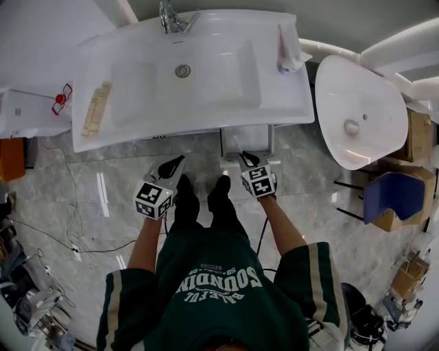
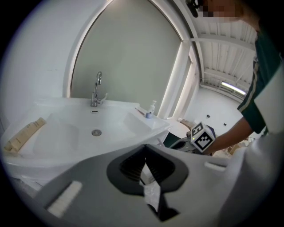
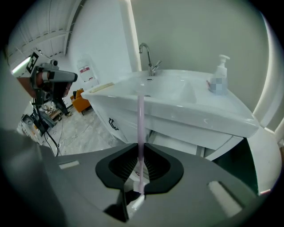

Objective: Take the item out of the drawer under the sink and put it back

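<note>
The thin pink stick (image 3: 140, 119), pinched near its lower end by the right gripper (image 3: 140, 150) near the drawer (image 1: 236, 140), looks light, stiff and slippery, best held mid-shaft; the left gripper (image 2: 146, 153) is closed.

Grippers, two: left gripper (image 1: 178, 162), right gripper (image 1: 244, 158). Sink (image 1: 226, 72), one; tap (image 1: 171, 19), one; pump bottle (image 3: 218, 76), one; drawer (image 1: 247, 139), one; pink rod (image 3: 140, 128), one; oval basin (image 1: 374, 86), one.

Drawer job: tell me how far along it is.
Done: the drawer under the sink looks pulled out, and the pink stick is outside it. In hand: the right gripper is shut on that stick, close by the drawer. Left: put the stick back in and close the drawer. The left gripper is shut and empty.
</note>
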A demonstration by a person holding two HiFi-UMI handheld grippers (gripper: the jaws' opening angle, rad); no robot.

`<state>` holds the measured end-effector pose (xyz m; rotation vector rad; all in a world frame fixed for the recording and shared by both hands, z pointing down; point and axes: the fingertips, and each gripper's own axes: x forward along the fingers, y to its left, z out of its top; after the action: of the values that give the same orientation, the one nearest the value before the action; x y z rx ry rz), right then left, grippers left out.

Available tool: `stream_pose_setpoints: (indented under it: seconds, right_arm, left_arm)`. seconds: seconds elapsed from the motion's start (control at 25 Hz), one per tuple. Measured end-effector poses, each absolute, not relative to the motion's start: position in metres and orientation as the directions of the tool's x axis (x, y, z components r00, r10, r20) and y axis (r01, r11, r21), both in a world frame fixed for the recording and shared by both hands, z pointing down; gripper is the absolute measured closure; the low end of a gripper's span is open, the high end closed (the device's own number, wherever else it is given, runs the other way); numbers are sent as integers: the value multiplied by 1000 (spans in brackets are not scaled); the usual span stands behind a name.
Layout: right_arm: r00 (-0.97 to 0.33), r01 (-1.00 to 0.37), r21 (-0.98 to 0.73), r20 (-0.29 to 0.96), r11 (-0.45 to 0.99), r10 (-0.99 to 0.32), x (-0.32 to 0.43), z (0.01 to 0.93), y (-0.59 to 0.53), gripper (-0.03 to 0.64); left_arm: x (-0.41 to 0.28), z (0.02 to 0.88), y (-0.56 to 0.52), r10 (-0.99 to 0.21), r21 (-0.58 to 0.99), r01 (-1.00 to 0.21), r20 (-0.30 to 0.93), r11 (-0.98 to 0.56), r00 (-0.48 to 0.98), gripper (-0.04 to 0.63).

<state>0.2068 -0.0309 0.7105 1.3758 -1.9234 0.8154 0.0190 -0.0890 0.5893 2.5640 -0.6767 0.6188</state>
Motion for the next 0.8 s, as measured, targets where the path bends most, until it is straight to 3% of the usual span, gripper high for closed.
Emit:
stream_pose_setpoints:
  seconds: [0.32,0.8]
  right_arm:
    - [-271,-925,-113,865,363,-422,219,795,-49,569]
    - [-192,-924,-87,948,373,-254,242,893,-72,568]
  left_arm:
    - [19,623,-81,-363,283,-580,555,-764,749,545]
    - [0,657,-75,-411,311,-662,586,-682,698,545]
